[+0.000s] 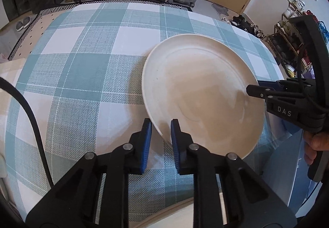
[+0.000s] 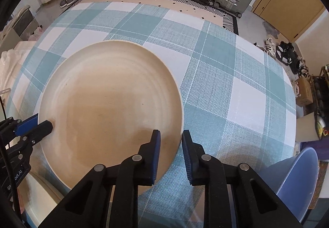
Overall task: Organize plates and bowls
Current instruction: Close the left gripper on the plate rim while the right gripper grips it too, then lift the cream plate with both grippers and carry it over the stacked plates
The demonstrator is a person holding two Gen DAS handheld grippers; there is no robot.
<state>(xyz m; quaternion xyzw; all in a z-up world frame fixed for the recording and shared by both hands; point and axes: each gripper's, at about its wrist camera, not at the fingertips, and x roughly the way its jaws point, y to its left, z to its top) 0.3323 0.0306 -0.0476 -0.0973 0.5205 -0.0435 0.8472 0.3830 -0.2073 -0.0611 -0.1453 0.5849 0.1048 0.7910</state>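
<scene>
A large cream plate (image 1: 197, 84) hangs a little above the checked tablecloth, held at two places on its rim. My left gripper (image 1: 161, 131) is shut on the near left rim, one blue pad above it and one below. My right gripper (image 1: 255, 87) comes in from the right and pinches the rim on the opposite side. In the right wrist view the same plate (image 2: 111, 94) fills the left half, with the right gripper (image 2: 171, 145) shut on its right edge. The left gripper (image 2: 40, 123) clamps the plate's left edge there.
The teal and white checked tablecloth (image 2: 226, 75) covers a round table. A pale rounded rim (image 2: 39, 197) shows at the lower left, under the plate. A blue chair (image 2: 298, 176) stands at the table's right. A hand (image 1: 314, 145) grips the right tool's handle.
</scene>
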